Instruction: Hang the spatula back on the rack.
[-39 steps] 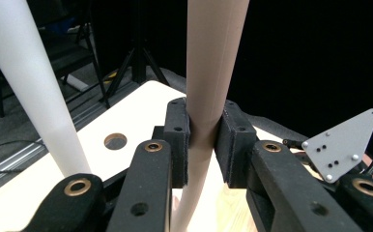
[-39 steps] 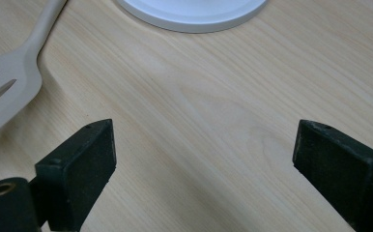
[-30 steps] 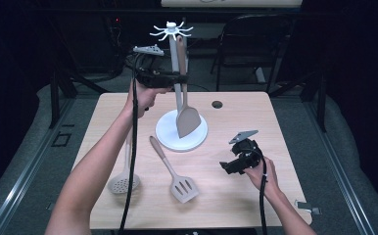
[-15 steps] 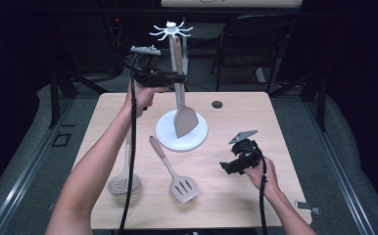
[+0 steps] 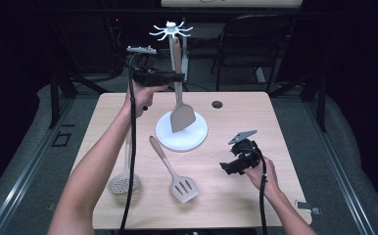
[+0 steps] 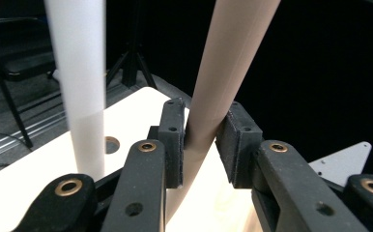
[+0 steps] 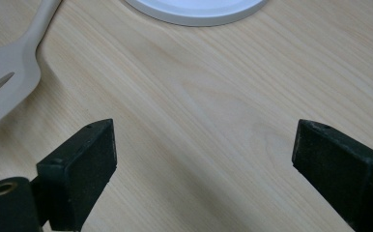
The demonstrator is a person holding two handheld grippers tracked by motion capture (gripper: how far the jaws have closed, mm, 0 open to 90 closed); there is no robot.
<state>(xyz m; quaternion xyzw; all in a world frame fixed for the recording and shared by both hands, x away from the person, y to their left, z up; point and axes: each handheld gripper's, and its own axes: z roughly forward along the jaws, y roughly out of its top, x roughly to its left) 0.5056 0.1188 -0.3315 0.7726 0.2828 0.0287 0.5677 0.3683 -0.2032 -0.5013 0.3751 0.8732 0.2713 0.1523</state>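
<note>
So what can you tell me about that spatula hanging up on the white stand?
The hanging spatula is a plain beige turner, matte like silicone or plastic, with a long slim handle and a flat, unslotted blade. It hangs nearly upright beside the white stand, its handle top up among the hooks and its blade low over the round base. The left gripper has its two black jaws closed on the handle. Whether the top sits on a hook I cannot tell.
</note>
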